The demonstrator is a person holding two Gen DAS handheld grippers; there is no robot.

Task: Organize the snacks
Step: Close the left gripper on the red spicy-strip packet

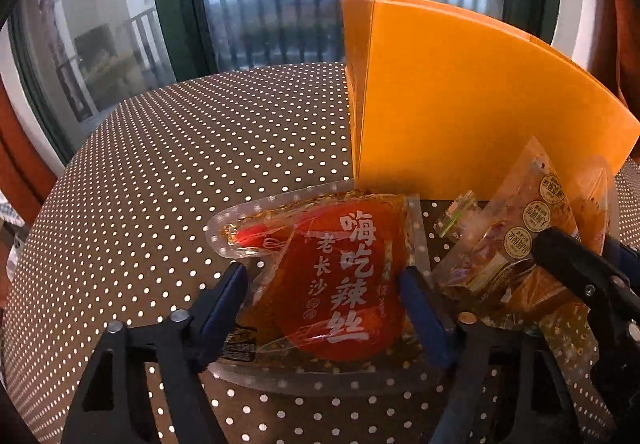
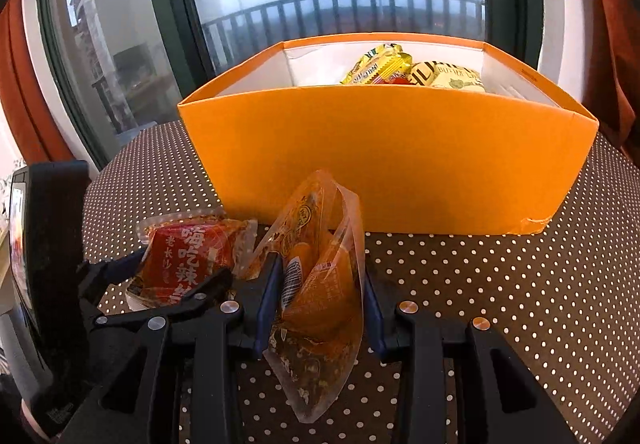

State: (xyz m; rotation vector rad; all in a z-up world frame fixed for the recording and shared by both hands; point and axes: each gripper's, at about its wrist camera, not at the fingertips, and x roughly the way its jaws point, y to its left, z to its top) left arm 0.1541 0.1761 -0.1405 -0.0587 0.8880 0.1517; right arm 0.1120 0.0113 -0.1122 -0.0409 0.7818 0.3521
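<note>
Two grippers, each pinching a snack: left gripper on the red packet, right gripper on the orange pouch, with the orange box right ahead on the dotted table.

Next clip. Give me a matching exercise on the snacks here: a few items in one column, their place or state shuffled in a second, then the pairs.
1. red snack packet
2. orange snack pouch
3. yellow packets
4. orange box

A. inside the box
B. between the right claw's fingers
C. standing on the dotted table
D. between the left claw's fingers

Pairs: 1-D, 2-B, 3-A, 4-C
</note>
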